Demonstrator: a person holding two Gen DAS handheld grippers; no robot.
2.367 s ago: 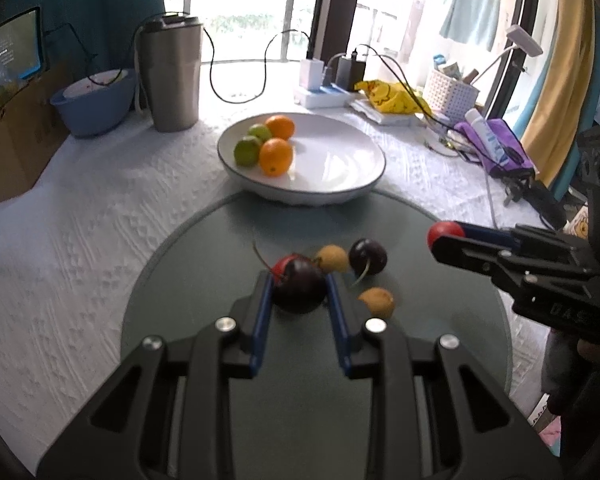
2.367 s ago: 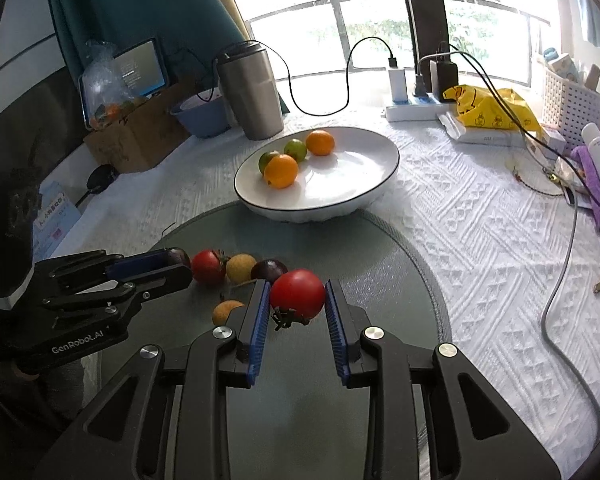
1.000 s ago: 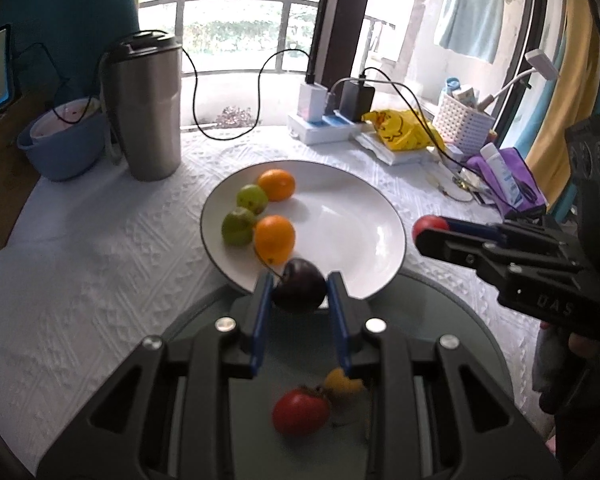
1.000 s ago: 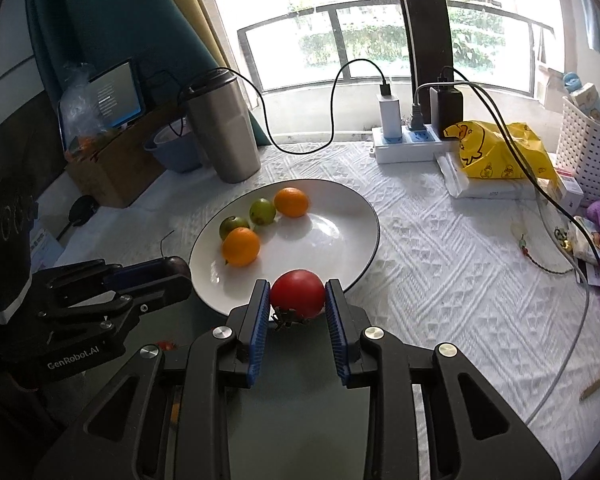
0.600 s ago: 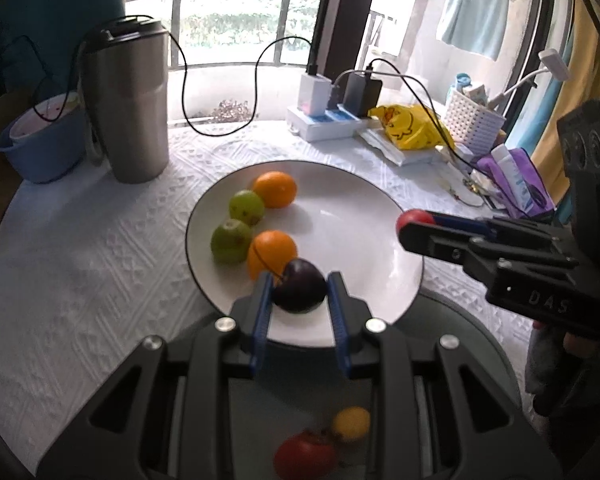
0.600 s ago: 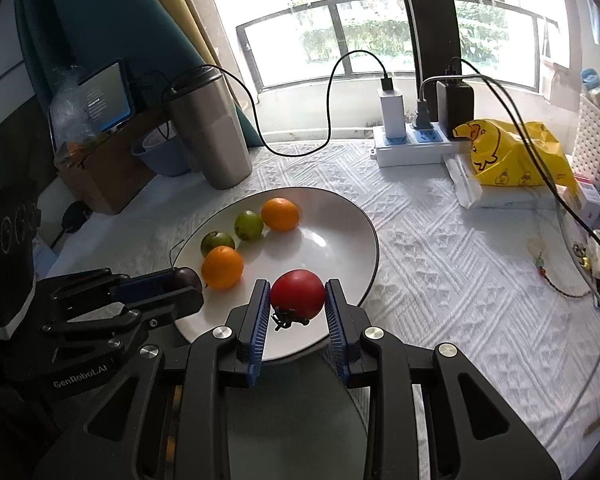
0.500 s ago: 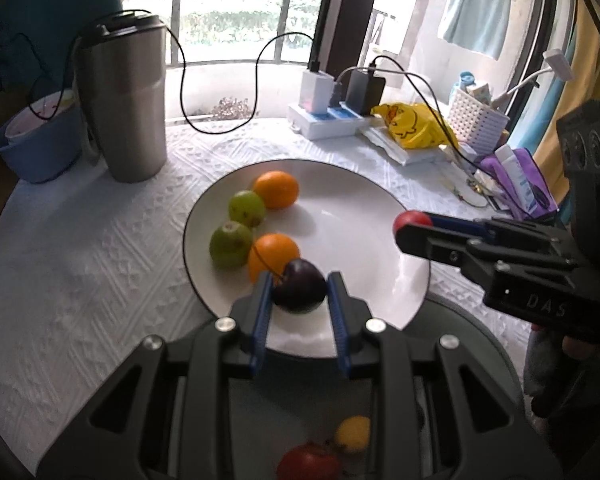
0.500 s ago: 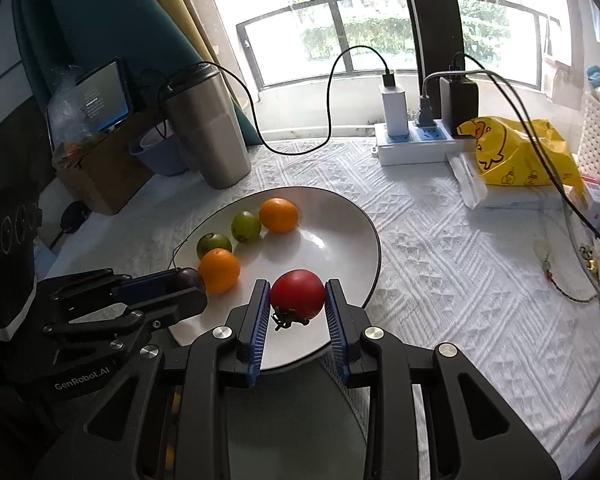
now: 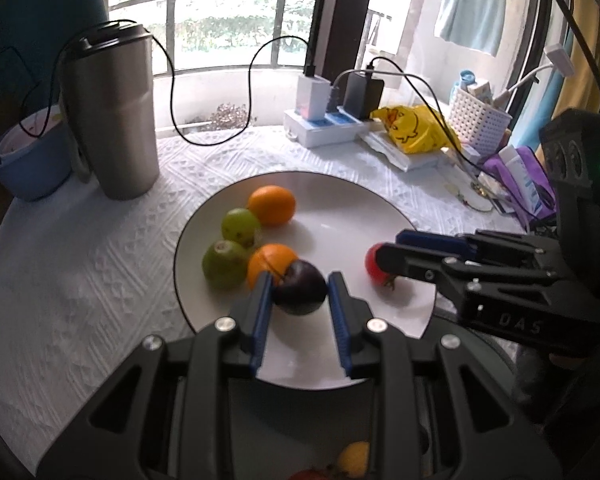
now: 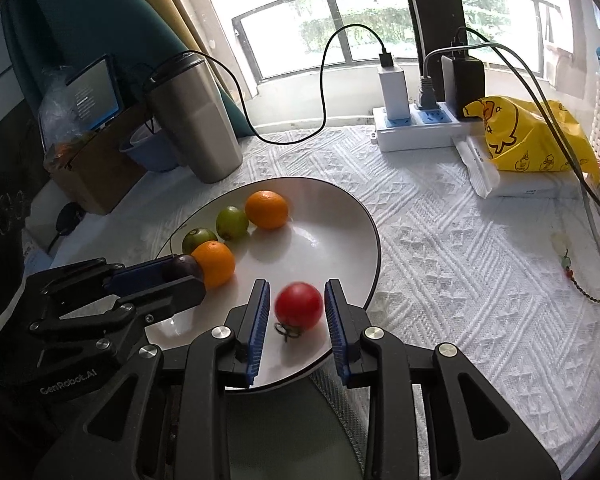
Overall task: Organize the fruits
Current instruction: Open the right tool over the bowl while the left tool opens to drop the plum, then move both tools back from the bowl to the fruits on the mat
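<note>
Both tongs have been brought over the white plate [image 9: 380, 216]: left tongs [image 9: 300, 300] grip a dark plum [image 9: 300, 288]; right tongs [image 10: 296, 312] grip a red tomato [image 10: 299, 306], at 3 o'clock of the plum.

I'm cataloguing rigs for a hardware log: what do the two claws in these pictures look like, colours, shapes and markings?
Both are matte black skeletal frames with cut-out links and silver screw heads, ending in two fingers faced with ribbed blue pads. The left claw bears white "GenRobot.AI" lettering on its side. The right claw shows the letters "DAS" and a black camera housing with a green light.
</note>
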